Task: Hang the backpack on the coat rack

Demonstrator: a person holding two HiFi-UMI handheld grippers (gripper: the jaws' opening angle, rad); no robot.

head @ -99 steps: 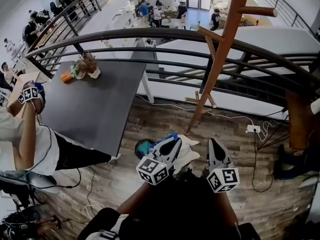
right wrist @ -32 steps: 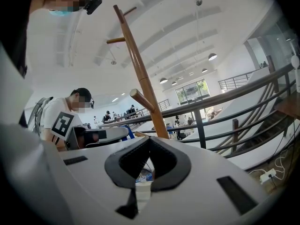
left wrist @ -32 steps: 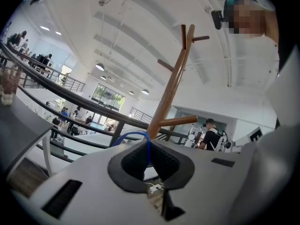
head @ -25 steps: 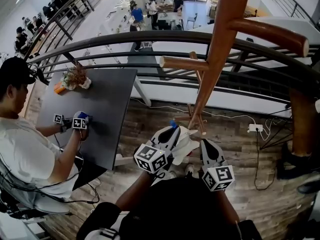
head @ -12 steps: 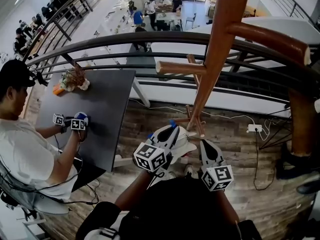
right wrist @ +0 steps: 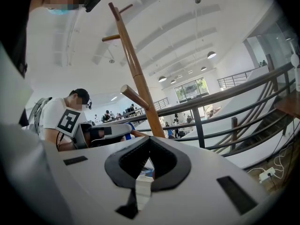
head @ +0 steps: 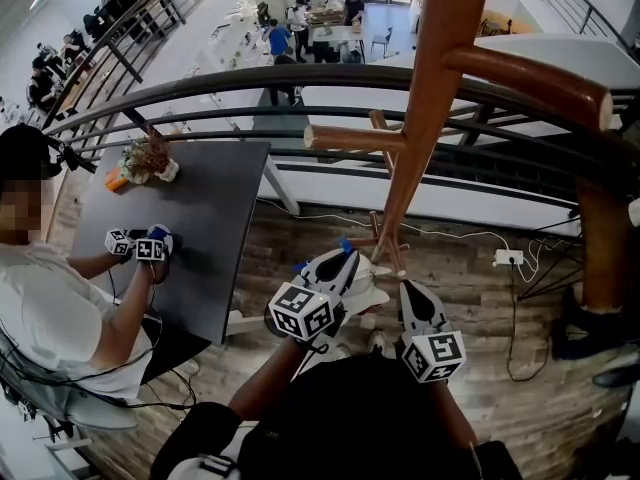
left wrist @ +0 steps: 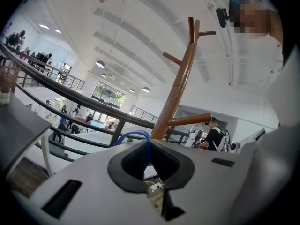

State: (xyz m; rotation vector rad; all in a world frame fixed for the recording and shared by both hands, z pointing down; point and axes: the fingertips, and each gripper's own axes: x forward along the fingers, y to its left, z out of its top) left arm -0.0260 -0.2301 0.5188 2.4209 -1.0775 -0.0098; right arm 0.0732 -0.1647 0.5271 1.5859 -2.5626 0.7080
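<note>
The backpack [head: 372,290], a pale bundle, hangs low in front of the person, on the near side of the coat rack [head: 437,98] and below its pegs. It seems to be carried by its blue loop [left wrist: 133,136] so that the loop stays free to slip over a peg.

The left claw [left wrist: 149,145] is closed on that loop. The blue cord runs up between the black pads and arches out past the tips, pointing toward the rack's pole. The right claw [right wrist: 150,142] sits just beside it, on the side of the bag nearer the rack's foot. Its tips are pressed together with nothing showing beyond them. It probably steadies the bag, but no view makes clear whether it pinches any fabric.

A peg [head: 350,136] juts from the pole toward the person's left, above both claws. It looks like the likely target, and the loop would have to rise well above its present height to reach it.

Beyond the rack runs a dark railing [head: 200,78]. Well to the rack's left a second person [head: 50,308] sits at a grey worktop [head: 210,208].
</note>
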